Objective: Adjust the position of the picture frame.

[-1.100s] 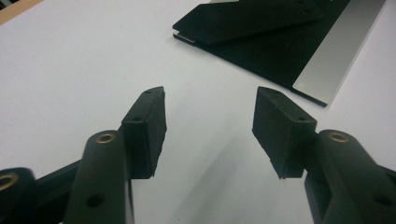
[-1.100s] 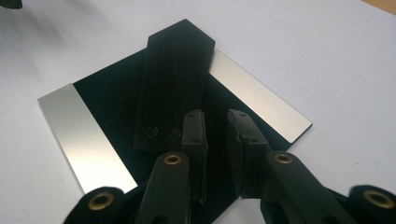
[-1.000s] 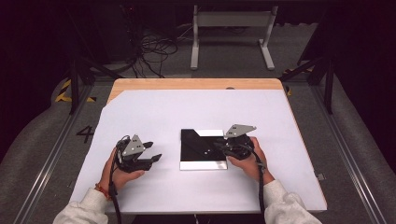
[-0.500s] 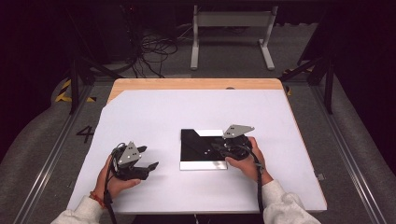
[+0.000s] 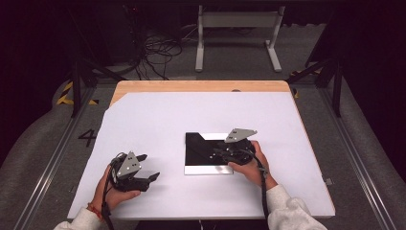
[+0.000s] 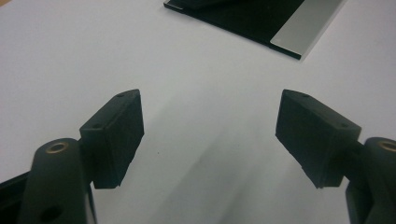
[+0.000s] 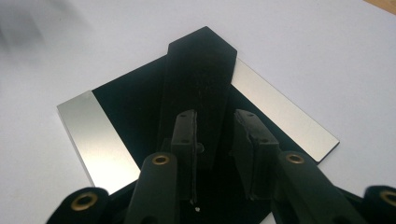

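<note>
Setting: a table [image 5: 158, 86] with a pale wooden rim, covered by a white sheet [image 5: 191, 115], seen from above – a person's forearms enter from the bottom edge of the frame.

Black plate: a flat square black plate [image 5: 201, 148] lies on the white sheet just right of the frame's centre, with a silvery strip along its lower edge. In the right gripper view a narrow black strip [image 7: 201, 79] with a pointed far end lies across the plate [image 7: 126, 102], between two silvery bands.

Containers: none can be made out on the table; nothing rests in anything.

Right gripper: the right gripper [image 5: 225, 152] sits over the plate's right half, held by the person's hand [image 5: 249, 165]. Its jaws stand narrow and have just been opening a little. In its own view the right gripper [image 7: 215, 140] hangs above the near end of the black strip, pads apart, pressing nothing.

Left gripper: the left gripper [image 5: 146, 167] is at the lower left of the frame, well apart from the plate, over bare white sheet. Its jaws stand wide and have just been opening – nothing is between them. In its own view the left gripper [image 6: 210, 126] frames bare sheet, and the plate's corner [image 6: 252, 18] shows at the top edge.
</note>
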The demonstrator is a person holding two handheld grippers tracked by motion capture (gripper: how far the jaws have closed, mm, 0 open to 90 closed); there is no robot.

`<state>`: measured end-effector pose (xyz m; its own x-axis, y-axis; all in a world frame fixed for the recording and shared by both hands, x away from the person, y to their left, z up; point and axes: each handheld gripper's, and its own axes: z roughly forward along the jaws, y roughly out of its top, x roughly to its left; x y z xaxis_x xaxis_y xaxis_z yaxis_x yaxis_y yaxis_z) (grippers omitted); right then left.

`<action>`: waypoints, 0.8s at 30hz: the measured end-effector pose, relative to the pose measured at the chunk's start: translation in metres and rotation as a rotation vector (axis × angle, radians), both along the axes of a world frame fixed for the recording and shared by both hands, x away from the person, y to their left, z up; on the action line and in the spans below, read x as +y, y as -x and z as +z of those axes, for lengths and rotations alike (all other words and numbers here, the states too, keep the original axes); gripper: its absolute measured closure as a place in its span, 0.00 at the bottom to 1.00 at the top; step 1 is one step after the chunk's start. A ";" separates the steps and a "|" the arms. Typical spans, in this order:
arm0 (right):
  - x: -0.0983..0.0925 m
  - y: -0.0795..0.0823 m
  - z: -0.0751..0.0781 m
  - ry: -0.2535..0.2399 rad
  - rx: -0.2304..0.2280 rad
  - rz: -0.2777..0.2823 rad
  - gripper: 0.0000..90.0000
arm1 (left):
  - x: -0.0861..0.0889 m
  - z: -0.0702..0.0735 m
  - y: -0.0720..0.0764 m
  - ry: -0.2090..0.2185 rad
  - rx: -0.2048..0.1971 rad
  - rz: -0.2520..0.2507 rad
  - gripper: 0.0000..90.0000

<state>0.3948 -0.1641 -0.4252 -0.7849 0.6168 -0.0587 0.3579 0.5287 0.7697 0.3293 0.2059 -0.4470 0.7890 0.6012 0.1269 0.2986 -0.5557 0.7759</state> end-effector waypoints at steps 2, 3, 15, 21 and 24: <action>0.003 -0.001 0.001 0.000 -0.001 0.002 0.78 | 0.001 -0.001 0.002 -0.001 -0.001 0.004 0.27; 0.003 -0.001 0.001 0.000 -0.001 0.002 0.78 | 0.002 -0.001 0.004 -0.002 -0.002 0.005 0.27; 0.010 0.000 0.004 -0.009 -0.008 0.000 0.75 | 0.009 -0.005 0.016 0.003 0.000 0.002 0.28; 0.015 -0.002 0.004 -0.004 -0.012 0.001 0.74 | 0.009 -0.008 0.016 -0.005 0.001 0.000 0.28; 0.018 -0.004 0.004 -0.005 -0.010 0.005 0.73 | 0.009 -0.011 0.017 -0.023 0.003 -0.005 0.28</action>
